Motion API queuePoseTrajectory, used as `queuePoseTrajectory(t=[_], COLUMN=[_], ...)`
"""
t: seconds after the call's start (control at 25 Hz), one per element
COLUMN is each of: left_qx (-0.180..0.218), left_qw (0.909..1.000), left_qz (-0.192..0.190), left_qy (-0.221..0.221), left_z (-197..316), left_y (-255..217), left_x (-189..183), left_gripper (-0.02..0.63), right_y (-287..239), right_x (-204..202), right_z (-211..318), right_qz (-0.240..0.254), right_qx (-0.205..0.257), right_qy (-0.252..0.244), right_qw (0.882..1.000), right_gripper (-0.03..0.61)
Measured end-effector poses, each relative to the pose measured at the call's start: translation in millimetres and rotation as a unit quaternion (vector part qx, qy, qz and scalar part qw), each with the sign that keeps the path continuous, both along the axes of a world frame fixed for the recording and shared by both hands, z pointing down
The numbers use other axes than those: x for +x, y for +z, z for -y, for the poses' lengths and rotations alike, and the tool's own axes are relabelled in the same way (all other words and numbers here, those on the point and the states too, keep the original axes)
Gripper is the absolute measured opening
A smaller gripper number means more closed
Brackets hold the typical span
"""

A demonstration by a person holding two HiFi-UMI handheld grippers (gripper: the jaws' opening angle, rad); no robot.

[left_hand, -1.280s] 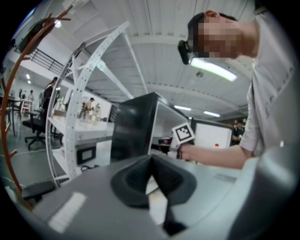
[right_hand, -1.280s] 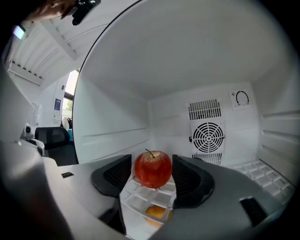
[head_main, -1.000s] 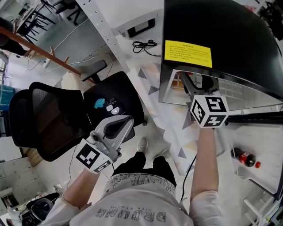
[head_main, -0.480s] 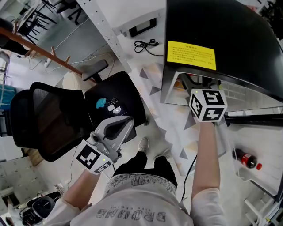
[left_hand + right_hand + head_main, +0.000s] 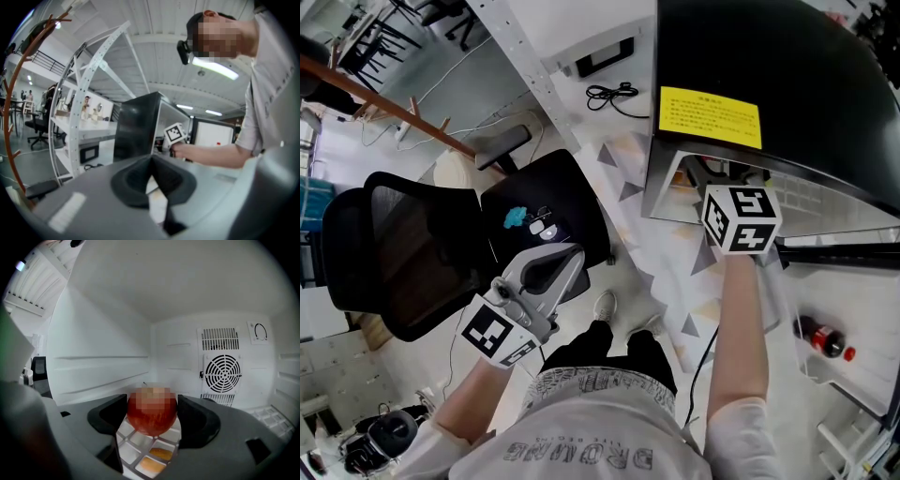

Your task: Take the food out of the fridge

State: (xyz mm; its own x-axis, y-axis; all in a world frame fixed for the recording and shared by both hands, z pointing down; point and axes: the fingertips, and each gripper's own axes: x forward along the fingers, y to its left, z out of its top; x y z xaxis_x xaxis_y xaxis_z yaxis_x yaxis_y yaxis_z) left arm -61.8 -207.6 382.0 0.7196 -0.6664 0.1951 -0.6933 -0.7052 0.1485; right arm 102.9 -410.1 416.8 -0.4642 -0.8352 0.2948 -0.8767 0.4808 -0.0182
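Observation:
A red apple (image 5: 152, 416) rests on the white wire shelf (image 5: 136, 446) inside the fridge (image 5: 769, 56). My right gripper (image 5: 152, 411) reaches into the fridge with a jaw on each side of the apple. Its jaws have just been opening and stand wide; the pads are close to the apple's skin without squeezing it. In the head view only its marker cube (image 5: 741, 218) shows at the fridge's mouth. My left gripper (image 5: 572, 255) hangs over the chair, shut and holding nothing; its tips (image 5: 151, 164) meet.
A black office chair (image 5: 422, 244) stands at the left. A cola bottle (image 5: 820, 336) lies in the open door's rack at the right. Orange food (image 5: 159, 454) shows below the shelf. A fan grille (image 5: 223, 373) is on the fridge's back wall.
My right gripper has edged a little farther into the fridge's mouth. The left gripper has stayed where it was.

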Motion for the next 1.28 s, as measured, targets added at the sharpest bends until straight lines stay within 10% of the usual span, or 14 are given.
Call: queuePoseTrajectory(t=[1.28], left_qx=[0.03], left_qw=[0.998], left_qz=[-0.016], left_qy=[0.053], left_z=[-25], left_y=[-25], left_x=[18], left_gripper=[0.005], right_y=[-43], right_x=[28], right_z=[-79], right_qz=[0.02], right_qx=[0.031], right_qy=[0.035], right_qw=[0.999], right_gripper=[0.301])
